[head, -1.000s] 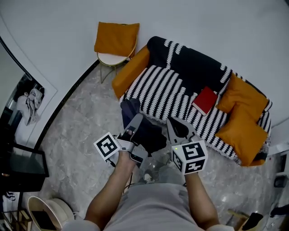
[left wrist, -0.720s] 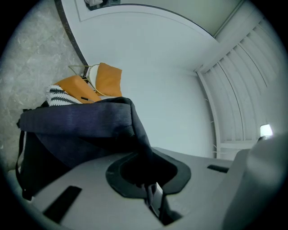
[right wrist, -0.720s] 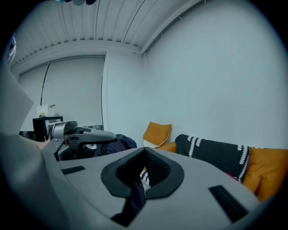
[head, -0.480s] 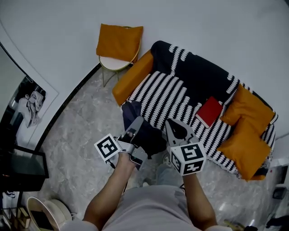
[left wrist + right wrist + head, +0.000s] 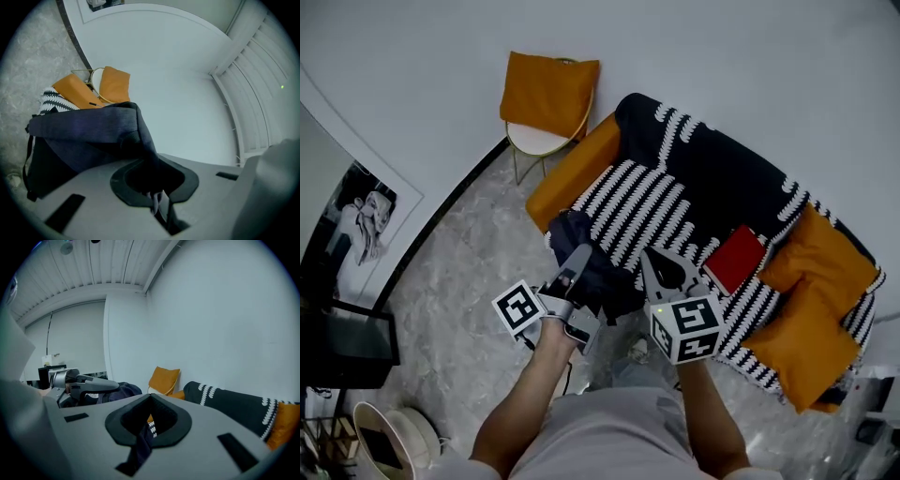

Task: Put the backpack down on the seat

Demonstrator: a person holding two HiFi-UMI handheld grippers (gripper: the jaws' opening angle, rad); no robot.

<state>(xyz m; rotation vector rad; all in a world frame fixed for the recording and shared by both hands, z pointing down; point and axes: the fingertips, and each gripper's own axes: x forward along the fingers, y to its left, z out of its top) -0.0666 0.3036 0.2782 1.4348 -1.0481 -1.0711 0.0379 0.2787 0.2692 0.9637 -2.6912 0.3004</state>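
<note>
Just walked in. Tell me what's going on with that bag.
A person holds a two-jaw gripper in each hand. The left gripper and the right gripper are each shut on fabric of the dark blue backpack. The backpack hangs between them at the front edge of the striped sofa and is not yet set down on the seat. A red book lies further along the sofa seat.

Head view steeply down; both gripper views close against the shared backpack [image 5: 609, 281]
</note>
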